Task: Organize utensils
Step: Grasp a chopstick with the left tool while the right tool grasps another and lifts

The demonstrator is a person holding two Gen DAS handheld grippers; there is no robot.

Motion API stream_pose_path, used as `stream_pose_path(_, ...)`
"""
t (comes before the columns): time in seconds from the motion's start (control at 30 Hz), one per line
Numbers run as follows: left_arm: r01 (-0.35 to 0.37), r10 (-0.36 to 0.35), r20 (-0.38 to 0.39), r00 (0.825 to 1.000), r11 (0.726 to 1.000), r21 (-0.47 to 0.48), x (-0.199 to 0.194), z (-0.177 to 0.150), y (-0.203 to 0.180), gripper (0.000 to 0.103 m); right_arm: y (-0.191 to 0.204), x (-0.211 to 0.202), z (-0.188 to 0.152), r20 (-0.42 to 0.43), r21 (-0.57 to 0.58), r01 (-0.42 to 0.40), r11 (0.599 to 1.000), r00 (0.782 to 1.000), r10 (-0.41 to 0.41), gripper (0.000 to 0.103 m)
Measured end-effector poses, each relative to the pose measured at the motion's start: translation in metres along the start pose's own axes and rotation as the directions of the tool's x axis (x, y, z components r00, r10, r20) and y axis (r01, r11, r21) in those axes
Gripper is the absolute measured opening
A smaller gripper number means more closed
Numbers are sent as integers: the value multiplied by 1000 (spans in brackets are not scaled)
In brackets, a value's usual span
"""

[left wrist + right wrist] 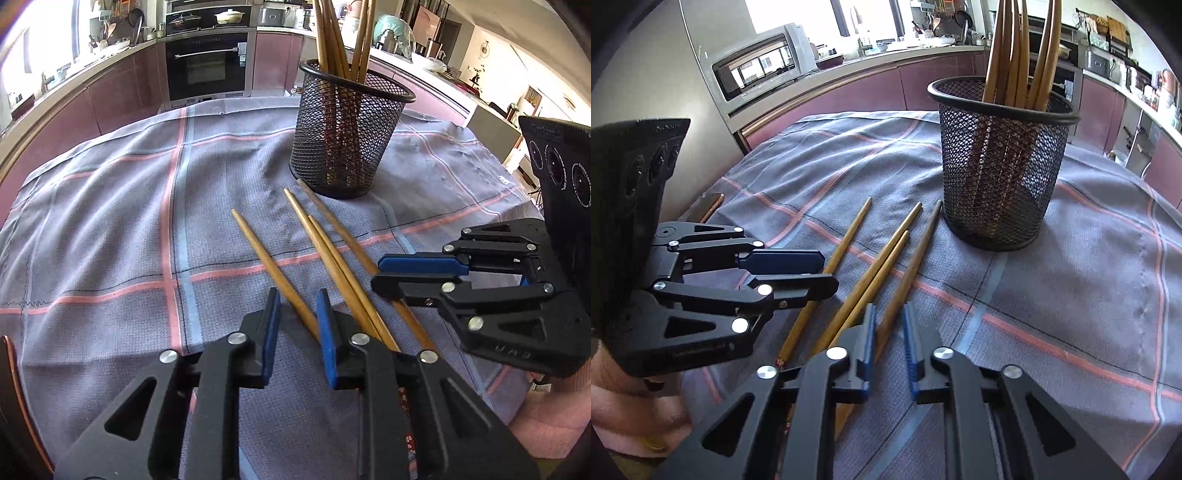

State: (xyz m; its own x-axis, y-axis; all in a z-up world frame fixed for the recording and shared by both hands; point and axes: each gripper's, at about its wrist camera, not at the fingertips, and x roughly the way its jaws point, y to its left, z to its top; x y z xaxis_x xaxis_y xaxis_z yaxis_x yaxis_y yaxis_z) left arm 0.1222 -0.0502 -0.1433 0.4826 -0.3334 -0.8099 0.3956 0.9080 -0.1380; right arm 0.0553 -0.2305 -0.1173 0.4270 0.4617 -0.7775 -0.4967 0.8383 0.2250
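**Four chopsticks down, two grippers closing in**

A kitchen all around, oven and cabinets behind, and front and centre a surface draped in a grey cloth with pink and blue checks. On it stands a black mesh cup, already bristling with upright chopsticks.

Four loose chopsticks lie on the cloth just in front of the cup. Their long axes run roughly from the person towards the cup, slim tips pointing at its base, thick ends nearest the grippers. The leftmost one lies a little apart; the middle two lie side by side, touching or nearly so; the rightmost one reaches closest to the cup.

The left hand-held gripper is spread, low, straddling the thick end of that leftmost stick. The right hand-held gripper is spread too, fingers either side of the rightmost stick's thick end. Neither is pinching anything yet.

To do this well, I'd say: bracket one stick only, close squarely across its axis near the thick end, and keep clear of the middle pair. Then lift, tip it upright, and lower it tip-first into the cup.
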Motion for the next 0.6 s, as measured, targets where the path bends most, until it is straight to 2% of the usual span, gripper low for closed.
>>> stream_pose_path(0.3,5,-5,-4,1000,1000,-15,-7,-10,2,16,-3,-10,-11,-25,10,-24,1000,999,25,9)
stream_pose_path(0.37,-4,4,-5,1000,1000,-7,-6,-8,1,18,-5,-11,-11,-29,16,-10,1000,1000,10,17)
stream_pose_path(0.6,-2,2,-15,1000,1000,-15,2,3,5,20,-5,1,2,-16,7,26,1000,1000,-25,19)
